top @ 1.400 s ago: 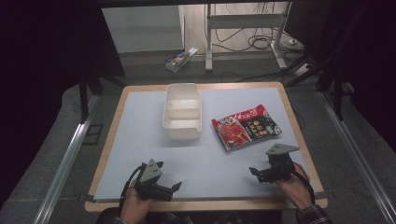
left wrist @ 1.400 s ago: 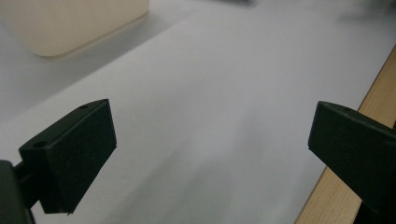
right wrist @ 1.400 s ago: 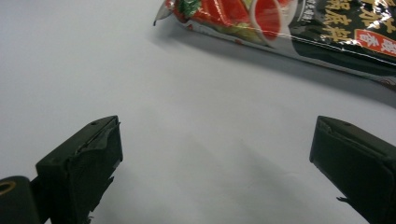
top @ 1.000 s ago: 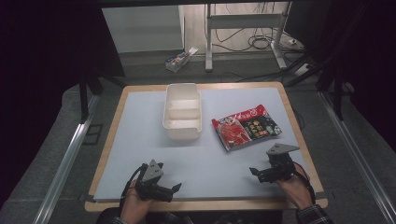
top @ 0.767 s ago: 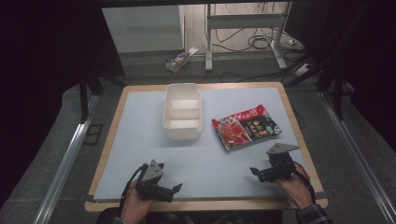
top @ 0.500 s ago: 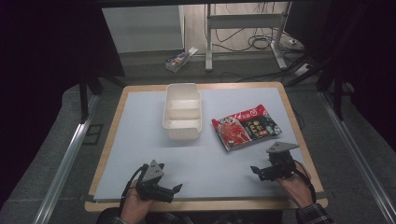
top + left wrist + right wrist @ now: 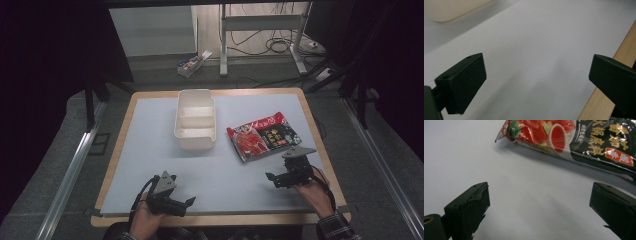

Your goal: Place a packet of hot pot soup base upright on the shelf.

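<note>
A red and black food packet (image 7: 264,136) lies flat right of the table's middle, and its red end fills the top of the right gripper view (image 7: 574,137). A white two-part tray (image 7: 195,119) stands at the centre back; a corner of the tray (image 7: 451,10) is at the top left of the left gripper view. My right gripper (image 7: 274,180) hovers open just in front of the packet, nothing between its jaws. Near the front edge my left gripper (image 7: 187,204) is open over the bare mat, its right jaw over the wooden rim (image 7: 604,92).
The pale mat (image 7: 220,170) covers a wooden-edged table (image 7: 320,145). Beyond the table, on the floor, lie a small box (image 7: 192,62), cables and the legs of a metal frame (image 7: 300,55). Metal rails (image 7: 70,170) run along both sides.
The right gripper has shifted very slightly; otherwise nothing has visibly moved.
</note>
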`<state>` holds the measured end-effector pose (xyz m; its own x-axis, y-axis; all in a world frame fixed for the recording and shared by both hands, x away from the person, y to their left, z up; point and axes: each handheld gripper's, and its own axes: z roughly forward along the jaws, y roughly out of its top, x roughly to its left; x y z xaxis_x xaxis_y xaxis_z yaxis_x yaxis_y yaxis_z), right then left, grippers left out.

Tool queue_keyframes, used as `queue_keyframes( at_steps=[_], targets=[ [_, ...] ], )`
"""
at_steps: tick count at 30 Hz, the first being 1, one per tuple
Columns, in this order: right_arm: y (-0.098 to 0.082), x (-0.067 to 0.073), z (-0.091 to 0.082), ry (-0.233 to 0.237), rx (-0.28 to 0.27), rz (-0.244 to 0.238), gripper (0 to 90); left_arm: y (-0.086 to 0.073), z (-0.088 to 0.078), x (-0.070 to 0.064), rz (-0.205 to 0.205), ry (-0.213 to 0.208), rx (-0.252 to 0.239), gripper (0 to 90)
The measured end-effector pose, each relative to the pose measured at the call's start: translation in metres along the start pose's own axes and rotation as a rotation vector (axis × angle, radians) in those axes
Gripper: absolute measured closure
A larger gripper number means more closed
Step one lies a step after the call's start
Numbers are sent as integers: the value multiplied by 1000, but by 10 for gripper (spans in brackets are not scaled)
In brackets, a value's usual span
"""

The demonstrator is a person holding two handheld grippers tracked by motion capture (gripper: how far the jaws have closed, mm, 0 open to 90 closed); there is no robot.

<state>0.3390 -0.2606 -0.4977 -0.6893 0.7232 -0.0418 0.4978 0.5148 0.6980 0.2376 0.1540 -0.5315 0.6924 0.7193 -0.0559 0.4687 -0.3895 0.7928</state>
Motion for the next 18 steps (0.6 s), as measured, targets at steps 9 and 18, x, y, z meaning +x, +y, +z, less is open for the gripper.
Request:
queue_keyframes(
  at_steps=[9, 18],
  targets=[
    [8, -2, 8, 6, 4, 16, 16, -1, 0, 0, -1, 1, 3, 12],
    [23, -8, 14, -13, -5, 60, 7, -1, 0, 0, -2, 2, 8, 12]
  ],
)
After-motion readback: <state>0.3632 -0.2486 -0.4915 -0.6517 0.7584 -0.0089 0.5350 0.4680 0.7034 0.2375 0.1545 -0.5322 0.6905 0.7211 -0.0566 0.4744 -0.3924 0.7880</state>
